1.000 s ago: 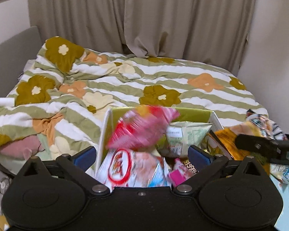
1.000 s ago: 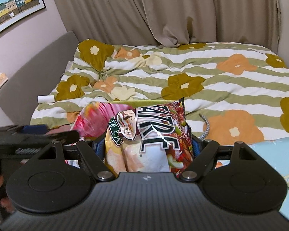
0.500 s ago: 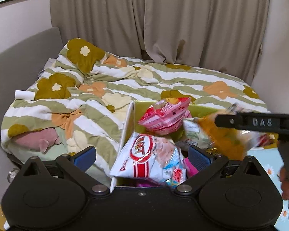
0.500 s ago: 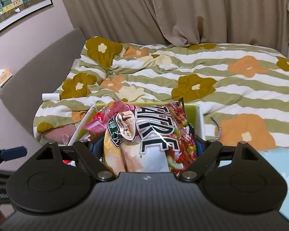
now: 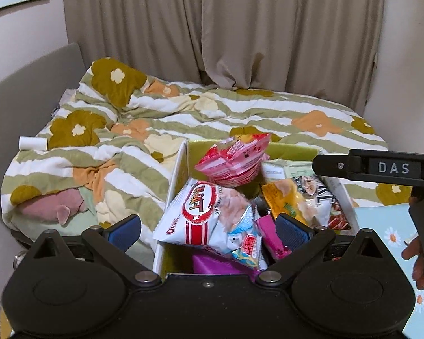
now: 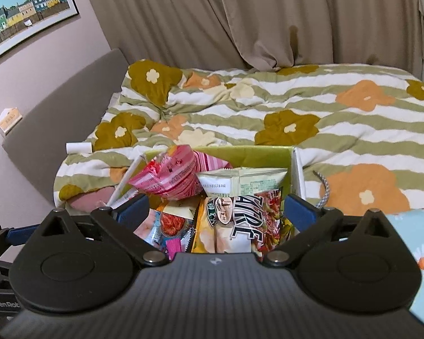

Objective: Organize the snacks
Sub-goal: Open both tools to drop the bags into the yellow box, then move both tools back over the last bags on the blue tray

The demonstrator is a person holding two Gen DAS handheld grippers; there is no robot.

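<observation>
Snacks fill a green-lined box (image 5: pixel 183 155) at the foot of a flowered bed (image 5: pixel 183 113). Left wrist view: the left hand-held gripper (image 5: pixel 209 233) is open over a white and red chip bag (image 5: pixel 203 214), and the right tool now reaches in from the right. Right wrist view: the right hand-held gripper (image 6: pixel 216 209) has spread wide, letting go of the dark-lettered snack bag (image 6: pixel 240 220), which now stands in the box. That packet looks stowed.

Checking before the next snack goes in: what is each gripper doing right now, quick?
Left gripper: open, holding nothing.
Right gripper: open, empty; the black-lettered snack bag lies in the box.
</observation>
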